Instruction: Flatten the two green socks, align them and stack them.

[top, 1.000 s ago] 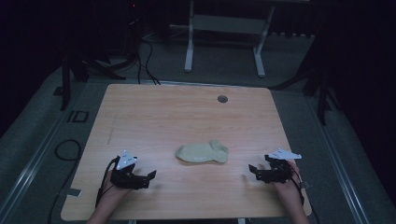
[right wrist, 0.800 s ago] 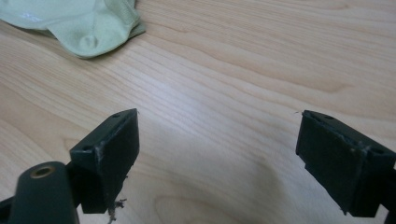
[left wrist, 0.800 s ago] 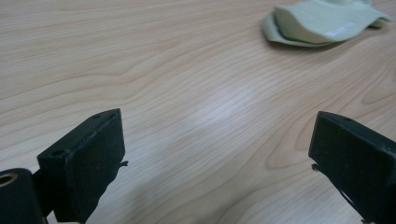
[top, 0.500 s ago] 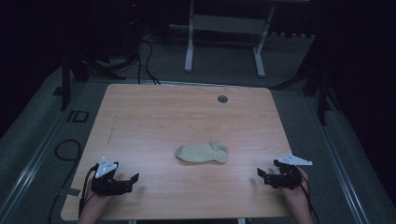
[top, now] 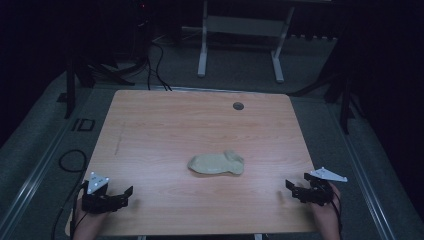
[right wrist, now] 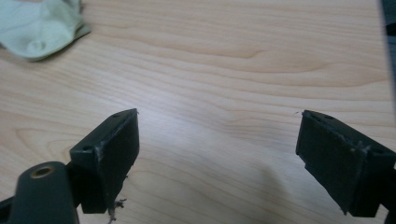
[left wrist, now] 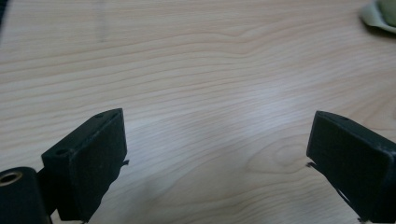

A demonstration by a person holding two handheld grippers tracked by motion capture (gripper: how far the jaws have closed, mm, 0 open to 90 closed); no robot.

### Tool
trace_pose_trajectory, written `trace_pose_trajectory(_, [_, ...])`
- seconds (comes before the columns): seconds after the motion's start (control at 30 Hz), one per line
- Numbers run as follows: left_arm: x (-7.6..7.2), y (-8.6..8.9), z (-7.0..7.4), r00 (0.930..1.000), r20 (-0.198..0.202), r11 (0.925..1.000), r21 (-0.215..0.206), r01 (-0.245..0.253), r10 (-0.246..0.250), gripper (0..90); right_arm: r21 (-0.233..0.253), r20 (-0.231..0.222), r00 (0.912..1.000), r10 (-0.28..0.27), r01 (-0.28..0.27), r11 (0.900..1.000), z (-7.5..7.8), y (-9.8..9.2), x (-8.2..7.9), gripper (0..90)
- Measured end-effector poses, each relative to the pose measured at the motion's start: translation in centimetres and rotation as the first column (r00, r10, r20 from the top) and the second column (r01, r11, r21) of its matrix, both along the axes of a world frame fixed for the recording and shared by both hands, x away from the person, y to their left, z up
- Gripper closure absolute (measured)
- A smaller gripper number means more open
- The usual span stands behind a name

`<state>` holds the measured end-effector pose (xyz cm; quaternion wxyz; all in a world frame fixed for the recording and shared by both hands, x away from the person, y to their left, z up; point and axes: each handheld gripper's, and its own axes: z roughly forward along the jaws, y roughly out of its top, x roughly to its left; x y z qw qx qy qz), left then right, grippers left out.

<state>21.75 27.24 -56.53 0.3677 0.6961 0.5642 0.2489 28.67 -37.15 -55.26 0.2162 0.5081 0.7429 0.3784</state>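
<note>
Fingers of both grippers stand spread and empty. From the high view, the left gripper (top: 126, 193) sits by the near-left corner of the desk (top: 165, 125), the right gripper (top: 291, 187) by the near-right edge, both pointing inward; the sock (top: 216, 163) lies between them, well apart from each. Left gripper view: bare wood ahead, sock (left wrist: 380, 14) top right. Right gripper view: sock (right wrist: 37, 25) top left, desk edge at right.

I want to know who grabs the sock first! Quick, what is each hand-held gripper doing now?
Left hand-held gripper: open, holding nothing.
Right hand-held gripper: open, holding nothing; the sock lies untouched.
</note>
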Motion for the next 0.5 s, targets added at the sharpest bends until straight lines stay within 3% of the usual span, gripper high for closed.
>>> trace_pose_trajectory(0.17, [-0.24, 0.23, 0.05, 0.9990, 0.020, 0.9988, 0.028, -0.039, 0.039, 5.0, 0.018, 0.010, 0.9997, -0.023, 0.023, 1.000, 0.07, -0.54, -0.36, 13.4])
trace_pose_trajectory(0.4, [-0.30, -0.23, -0.44, 0.9965, 0.027, 0.9895, 0.119, -0.082, 0.080, 5.0, -0.016, 0.005, 0.9988, -0.048, 0.048, 0.999, -0.40, -0.33, -0.31, 13.4])
trace_pose_trajectory(0.5, [-0.25, -0.29, -0.57, 0.9967, 0.021, 0.9883, 0.130, -0.080, 0.078, 5.0, -0.028, 0.002, 0.9990, -0.046, 0.046, 0.999, -0.50, -0.26, -0.27, 13.4])
